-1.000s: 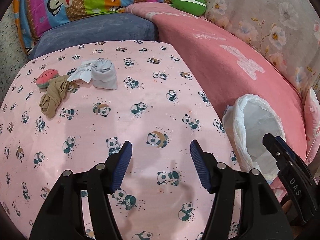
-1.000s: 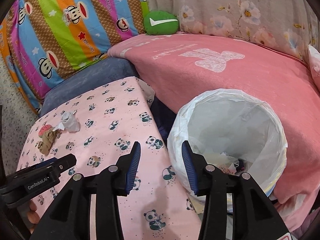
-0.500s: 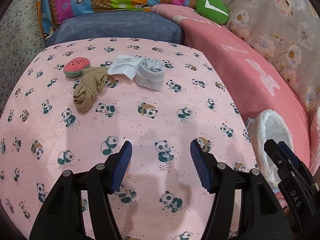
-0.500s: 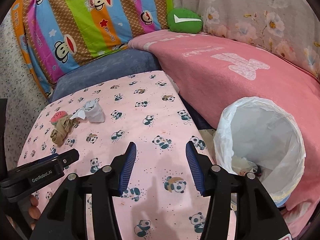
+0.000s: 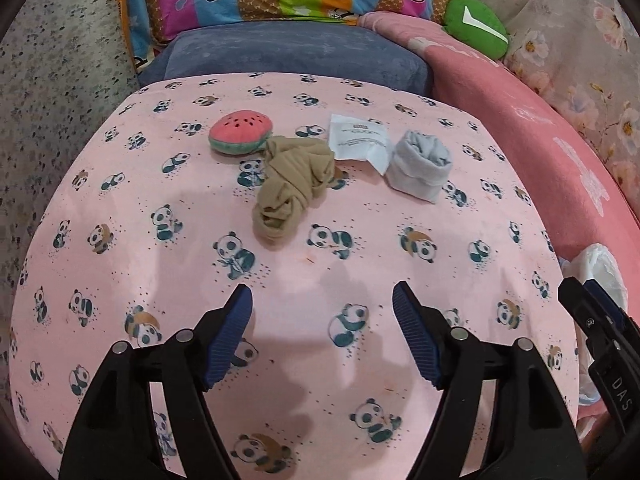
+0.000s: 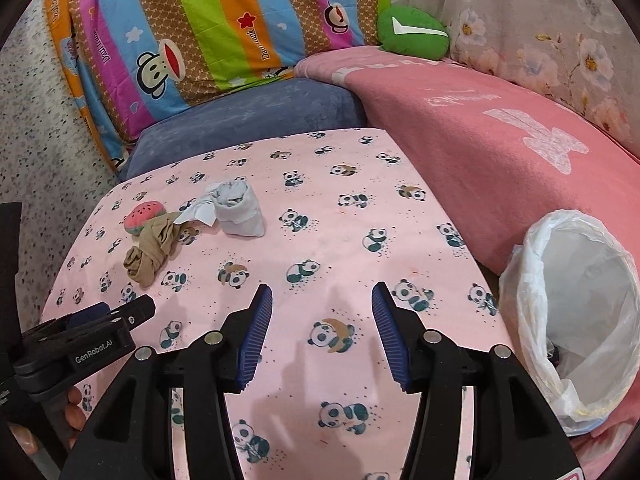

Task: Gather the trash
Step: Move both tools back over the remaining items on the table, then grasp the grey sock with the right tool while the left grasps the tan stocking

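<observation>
On the pink panda-print tabletop [image 5: 280, 280] lie a white paper wrapper [image 5: 358, 140] [image 6: 198, 210], a tan bunched stocking [image 5: 292, 188] [image 6: 150, 250], a rolled grey sock [image 5: 422, 168] [image 6: 240, 210] and a small watermelon plush [image 5: 240, 132] [image 6: 144, 216]. My left gripper [image 5: 322, 308] hovers short of them, its jaws opening with nothing between them. My right gripper [image 6: 322, 308] is open and empty over the cloth, right of the pile. A white-lined trash bin [image 6: 580, 312] [image 5: 596, 268] stands at the table's right edge.
A blue cushion [image 5: 288, 56], a striped monkey-print pillow [image 6: 208, 28], a green plush [image 6: 412, 32] and a pink blanket [image 6: 500, 128] lie behind and right of the table. A hand [image 6: 76, 412] holds the left gripper at lower left.
Both grippers have swung left across the table toward the pile, away from the bin. The left jaws have spread wider; the right jaws opened slightly.
</observation>
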Demonstrator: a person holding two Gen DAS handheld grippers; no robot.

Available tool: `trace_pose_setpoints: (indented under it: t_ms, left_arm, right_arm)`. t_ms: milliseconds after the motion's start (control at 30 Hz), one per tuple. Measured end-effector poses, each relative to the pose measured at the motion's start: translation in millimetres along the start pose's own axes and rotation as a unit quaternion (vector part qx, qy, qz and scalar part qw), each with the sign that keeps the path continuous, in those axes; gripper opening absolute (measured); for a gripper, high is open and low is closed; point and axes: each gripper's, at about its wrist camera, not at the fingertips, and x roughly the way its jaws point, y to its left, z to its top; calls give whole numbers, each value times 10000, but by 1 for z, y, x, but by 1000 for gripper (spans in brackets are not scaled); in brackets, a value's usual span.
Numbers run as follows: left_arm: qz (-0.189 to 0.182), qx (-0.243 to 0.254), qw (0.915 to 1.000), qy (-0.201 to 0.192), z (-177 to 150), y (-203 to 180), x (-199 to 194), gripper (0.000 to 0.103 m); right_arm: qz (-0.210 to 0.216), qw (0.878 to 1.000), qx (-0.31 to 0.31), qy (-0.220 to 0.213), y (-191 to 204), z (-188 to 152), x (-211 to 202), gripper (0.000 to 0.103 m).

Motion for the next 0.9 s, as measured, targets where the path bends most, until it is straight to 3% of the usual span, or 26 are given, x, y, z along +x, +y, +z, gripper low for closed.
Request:
trace_pose_setpoints:
  t_ms: [167,267,600,833,900]
  left_arm:
    - [153,-20,9999,-22,20,17,11,72]
    - [183,12,9998,-30,33,22,20,82]
    - [198,138,9997,40,57,25,56,81]
    - [-109,20,9999,95,61,29,67,65]
    - [-214,7,9997,123,60,29,68,56]
  right_arm:
    - [167,9998,-98,16,23,14,24,58]
    - [228,9996,-150,39,35,24,41,61]
    - [381,9989,-249,57,63,54,91,63]
    - [416,9988,-234,138,70,62,118,63]
    - [425,9987,-247,155,72,61,123,56]
